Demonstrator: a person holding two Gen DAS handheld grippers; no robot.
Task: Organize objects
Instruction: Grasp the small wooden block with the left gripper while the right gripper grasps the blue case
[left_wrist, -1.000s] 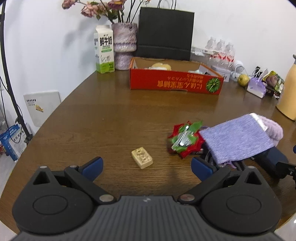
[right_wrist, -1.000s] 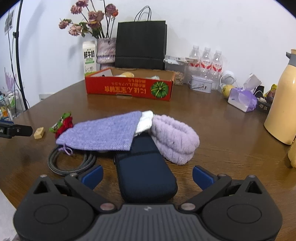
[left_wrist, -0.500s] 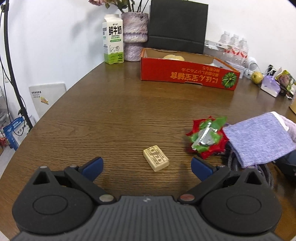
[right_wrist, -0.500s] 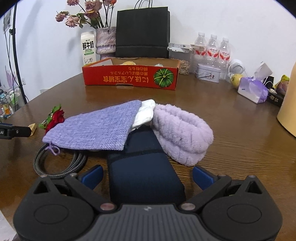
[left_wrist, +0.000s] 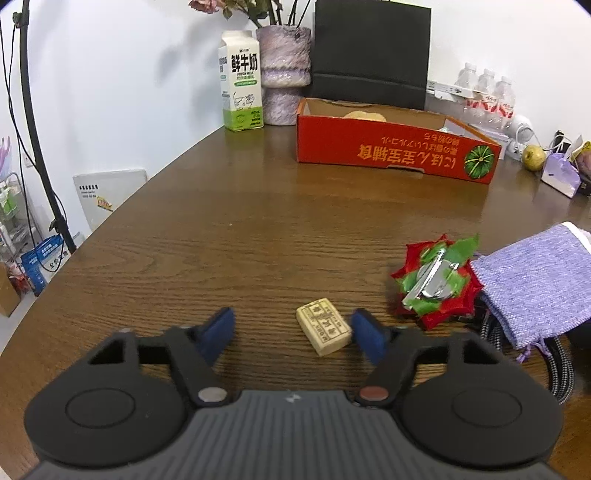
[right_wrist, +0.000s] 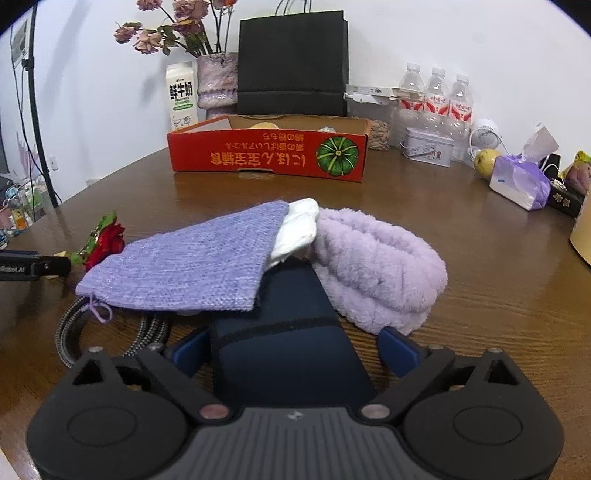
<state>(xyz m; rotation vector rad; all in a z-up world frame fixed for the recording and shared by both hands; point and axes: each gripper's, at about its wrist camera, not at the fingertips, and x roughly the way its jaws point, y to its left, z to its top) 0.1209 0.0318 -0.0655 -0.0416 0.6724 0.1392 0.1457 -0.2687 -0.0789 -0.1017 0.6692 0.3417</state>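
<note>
- Cream block (left_wrist: 323, 331): small, printed on top, lying flat on the brown wooden surface (left_wrist: 258, 229), between the blue pads of the left claw (left_wrist: 292, 332). It sits nearer the right-hand pad, which is just beside it; whether they touch I cannot tell. The left-hand pad stands clear. The claw is closing but has not yet clenched on the block.
- Dark blue case (right_wrist: 284, 339): long, lying on the surface between the pads of the right claw (right_wrist: 291, 345). The jaws are closing; the left pad is close against the case's side, the right pad stands apart, so nothing is gripped yet.
- Purple woven pouch (right_wrist: 192, 266): draped over the far end of the case, drawstring hanging at its near corner, a white cloth (right_wrist: 299, 225) showing at its mouth.
- Lilac fluffy band (right_wrist: 376, 266): a looped ring, resting against the right side of the case.
- Braided grey cable (right_wrist: 74, 332): coiled, partly under the pouch.
- Red and green bow with a metal clip (left_wrist: 436, 280): just left of the pouch.
- Red cardboard box (left_wrist: 395, 151): open-topped, toward the back of the surface.
- Milk carton (left_wrist: 240, 81), purple vase (left_wrist: 282, 70) and black paper bag (left_wrist: 369, 51): upright along the wall behind the box.
</note>
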